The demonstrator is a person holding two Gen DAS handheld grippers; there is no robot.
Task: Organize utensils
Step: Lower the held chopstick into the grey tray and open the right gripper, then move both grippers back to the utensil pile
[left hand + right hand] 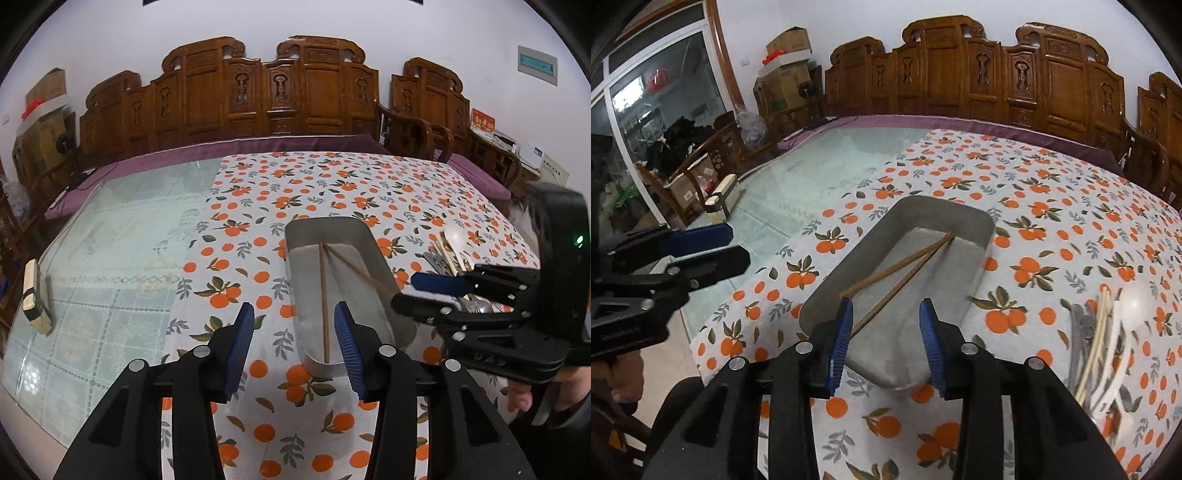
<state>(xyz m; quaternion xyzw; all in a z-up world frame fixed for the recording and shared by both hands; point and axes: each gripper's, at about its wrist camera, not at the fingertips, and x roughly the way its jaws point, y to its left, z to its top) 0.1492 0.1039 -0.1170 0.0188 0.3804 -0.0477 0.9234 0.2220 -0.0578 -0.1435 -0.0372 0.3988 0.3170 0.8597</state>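
Right wrist view: right gripper (885,341) gapes empty over the metal tray (975,218) holding two chopsticks (905,264); left gripper (294,345) gapes empty near the tablecloth's edge (199,236). No legible writing.

Carved wooden bench (266,92), white wall (424,33), glazed door (661,107).

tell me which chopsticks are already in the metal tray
The dark brown pair, lying crossed inside the tray; the pale chopsticks lie in the pile outside it.
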